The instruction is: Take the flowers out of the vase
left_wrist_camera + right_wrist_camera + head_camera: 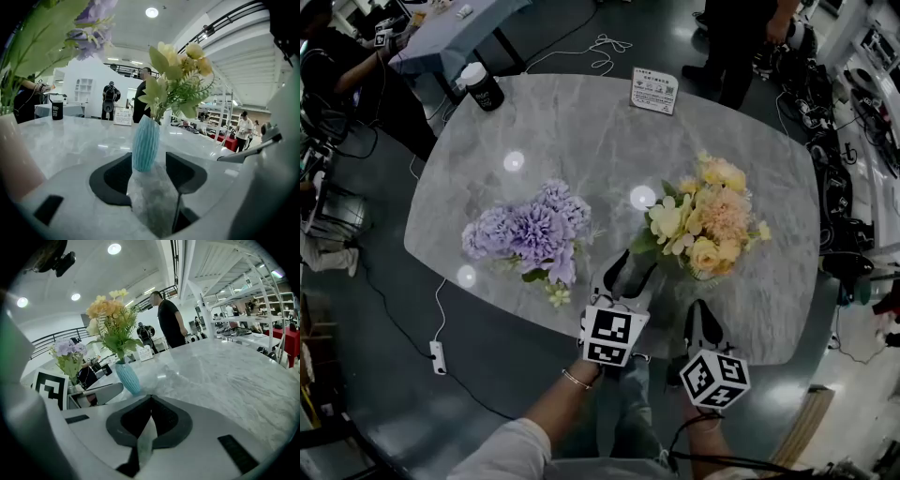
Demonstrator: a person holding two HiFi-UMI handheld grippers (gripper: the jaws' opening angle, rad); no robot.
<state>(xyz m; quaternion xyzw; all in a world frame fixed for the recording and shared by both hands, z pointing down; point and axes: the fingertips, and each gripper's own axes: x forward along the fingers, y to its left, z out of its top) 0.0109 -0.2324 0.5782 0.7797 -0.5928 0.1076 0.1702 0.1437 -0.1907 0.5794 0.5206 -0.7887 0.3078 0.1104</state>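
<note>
Table top [581, 131]: glossy marble-look stone, v. smooth. Vase [145, 143]: ribbed teal, slight sheen. Yellow flowers [705, 217]: matt.

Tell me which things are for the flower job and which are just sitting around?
For the job:
yellow flowers; blue vase holding them; left tool, open, facing the vase; right tool, shut and empty.

Just sitting around:
purple flowers, not being touched; dark cup with a white lid; printed card.

We are looking steeply down over the counter [581, 131]; two low near-edge cameras are facing far, sharing the blue vase [145, 143].
</note>
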